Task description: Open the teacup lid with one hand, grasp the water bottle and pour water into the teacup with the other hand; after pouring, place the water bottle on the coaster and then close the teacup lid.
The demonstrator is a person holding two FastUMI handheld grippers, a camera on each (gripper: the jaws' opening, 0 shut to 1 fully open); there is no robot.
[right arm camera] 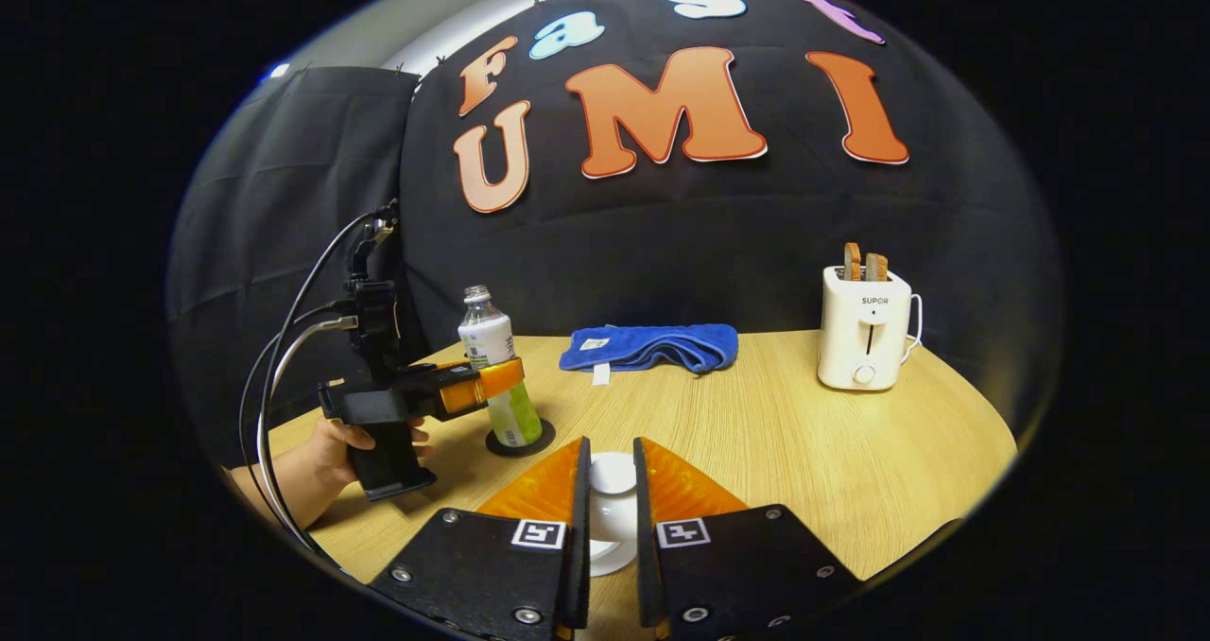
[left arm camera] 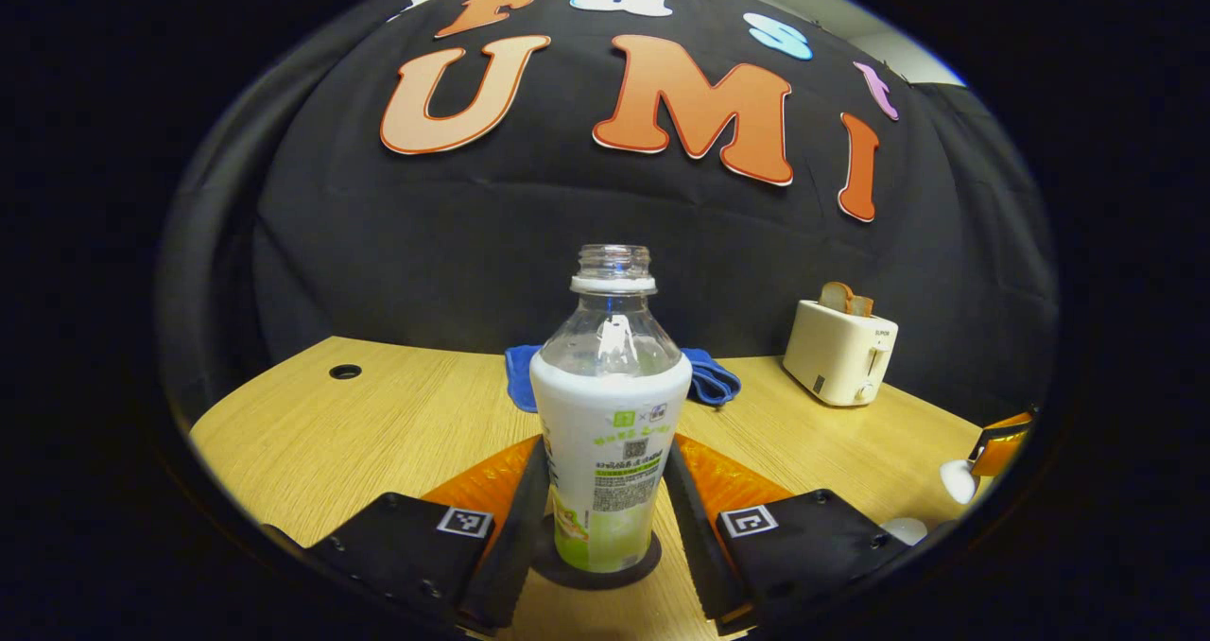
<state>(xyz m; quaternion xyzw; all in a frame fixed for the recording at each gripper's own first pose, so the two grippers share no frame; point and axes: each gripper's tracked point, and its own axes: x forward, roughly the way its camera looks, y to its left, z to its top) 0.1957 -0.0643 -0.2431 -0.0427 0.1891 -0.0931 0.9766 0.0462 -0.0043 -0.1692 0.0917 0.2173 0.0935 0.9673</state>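
Note:
A clear water bottle (left arm camera: 610, 405) with a white and green label and no cap stands upright on a dark round coaster (left arm camera: 605, 580). My left gripper (left arm camera: 607, 447) is shut on its lower body, one finger on each side. The right gripper view shows that bottle (right arm camera: 492, 343), the coaster (right arm camera: 520, 447) and the left gripper (right arm camera: 501, 376) at the table's left. My right gripper (right arm camera: 612, 444) is shut on the white teacup lid (right arm camera: 613, 476). In the left gripper view the lid (left arm camera: 957, 480) hangs from the right gripper (left arm camera: 1002, 442), up and to the right of the white teacup (left arm camera: 906, 530).
A cream toaster (right arm camera: 865, 338) with bread slices stands at the back right of the wooden table (right arm camera: 803, 452). A folded blue cloth (right arm camera: 652, 346) lies at the back middle. A person's hand (right arm camera: 326, 452) holds the left gripper. A cable hole (left arm camera: 345, 372) sits far left.

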